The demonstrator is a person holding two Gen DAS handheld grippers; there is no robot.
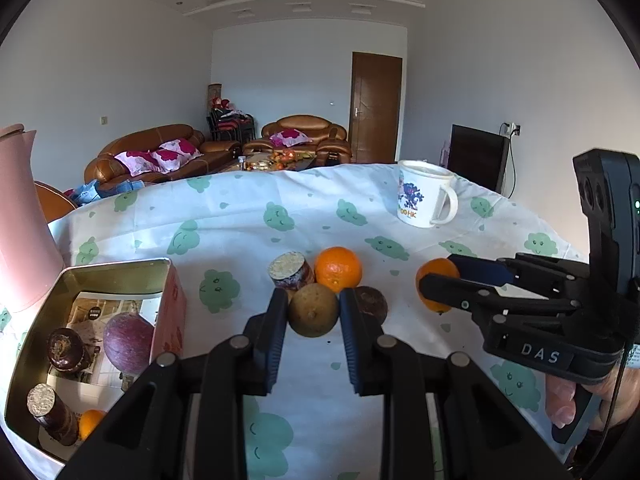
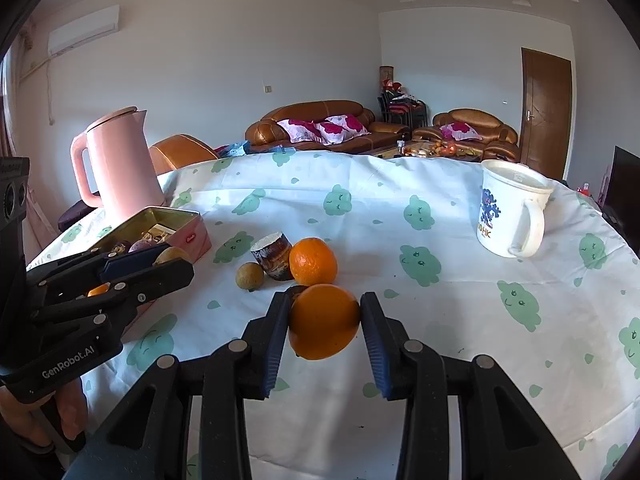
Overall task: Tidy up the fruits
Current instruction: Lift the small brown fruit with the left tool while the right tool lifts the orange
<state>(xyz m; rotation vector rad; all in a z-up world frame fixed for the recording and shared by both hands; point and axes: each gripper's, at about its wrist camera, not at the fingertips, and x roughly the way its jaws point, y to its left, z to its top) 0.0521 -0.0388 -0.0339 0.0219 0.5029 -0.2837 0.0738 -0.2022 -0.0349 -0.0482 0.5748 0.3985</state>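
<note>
My left gripper (image 1: 313, 314) is shut on a brown round fruit (image 1: 313, 309), held a little above the tablecloth. My right gripper (image 2: 325, 322) is shut on an orange (image 2: 323, 321); it also shows in the left wrist view (image 1: 434, 286). On the cloth lie another orange (image 1: 338, 269), a cut sugarcane piece (image 1: 291, 271) and a dark round fruit (image 1: 372, 302). A small brown fruit (image 2: 249, 275) lies beside the cane in the right wrist view. The open pink tin (image 1: 176, 304) at left holds a purple fruit (image 1: 129, 341), cane pieces and a small orange.
A pink kettle (image 2: 120, 160) stands behind the tin at the table's left. A white mug (image 2: 510, 212) stands at the far right. The round table has a white cloth (image 2: 400, 208) with green prints. Sofas and a door are beyond.
</note>
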